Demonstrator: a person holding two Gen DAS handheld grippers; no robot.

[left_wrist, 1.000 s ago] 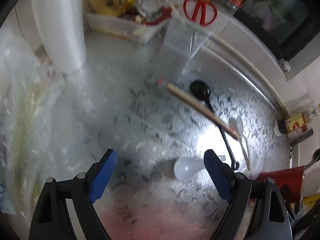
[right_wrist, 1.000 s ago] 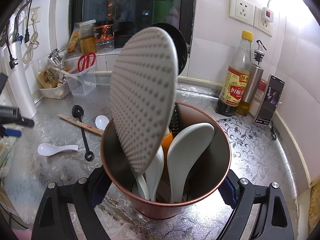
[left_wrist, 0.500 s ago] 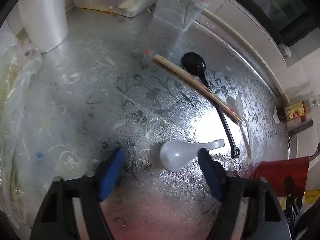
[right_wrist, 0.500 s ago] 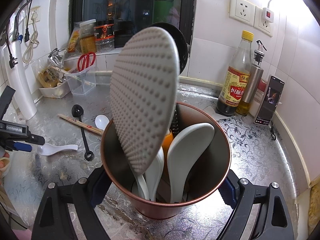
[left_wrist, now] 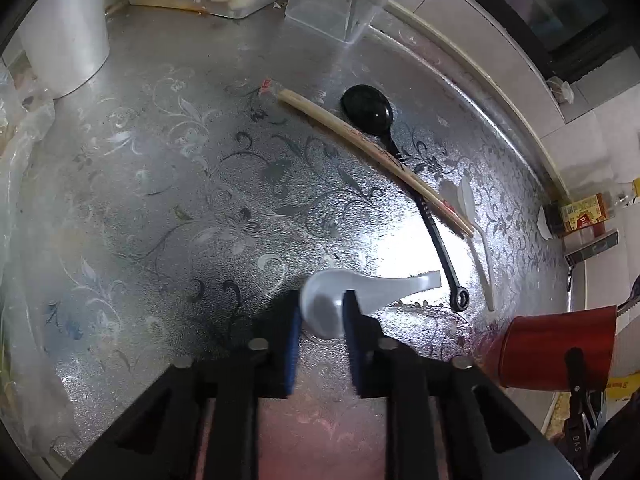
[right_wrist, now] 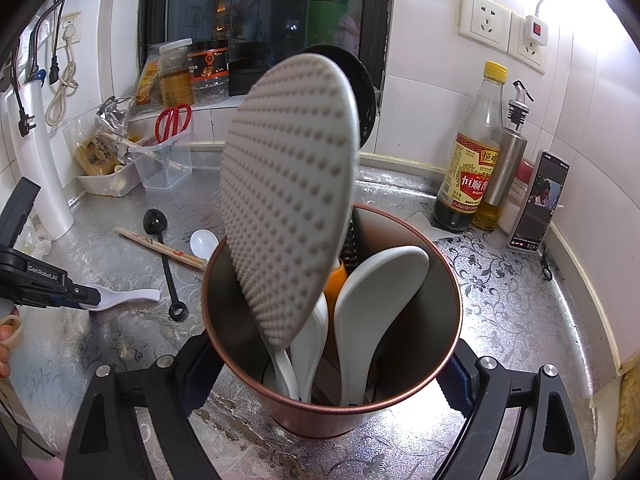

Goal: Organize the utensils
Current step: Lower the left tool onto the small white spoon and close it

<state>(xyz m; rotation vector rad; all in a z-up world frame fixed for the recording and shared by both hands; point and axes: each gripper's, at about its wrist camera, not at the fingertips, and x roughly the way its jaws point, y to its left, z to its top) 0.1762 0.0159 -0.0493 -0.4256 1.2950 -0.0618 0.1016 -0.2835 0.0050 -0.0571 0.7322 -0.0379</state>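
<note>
A white spoon (left_wrist: 384, 286) lies on the patterned metal counter (left_wrist: 200, 200). My left gripper (left_wrist: 322, 300) points steeply down over it, its jaws closing, and the blue pads (left_wrist: 294, 332) sit against both sides of the spoon's bowl. In the right wrist view the same white spoon (right_wrist: 128, 296) sticks out of the left gripper (right_wrist: 86, 294). My right gripper (right_wrist: 326, 372) is shut on a copper utensil holder (right_wrist: 456, 300), which holds a dimpled rice paddle (right_wrist: 288, 200) and white spoons. A black spoon (left_wrist: 368, 110), chopsticks (left_wrist: 360, 144) and a small white spoon (left_wrist: 466, 200) lie loose on the counter.
A clear container with red scissors (right_wrist: 168, 160) and a white tray (right_wrist: 104, 182) stand at the back left. Sauce bottles (right_wrist: 472, 168) and a phone (right_wrist: 538, 200) line the right wall. A white cylinder (left_wrist: 68, 36) and a plastic bag (left_wrist: 16, 200) border the left side.
My left gripper has come down over the white spoon and its jaws have closed from wide apart onto the spoon's bowl. The right gripper and the holder have not moved.
</note>
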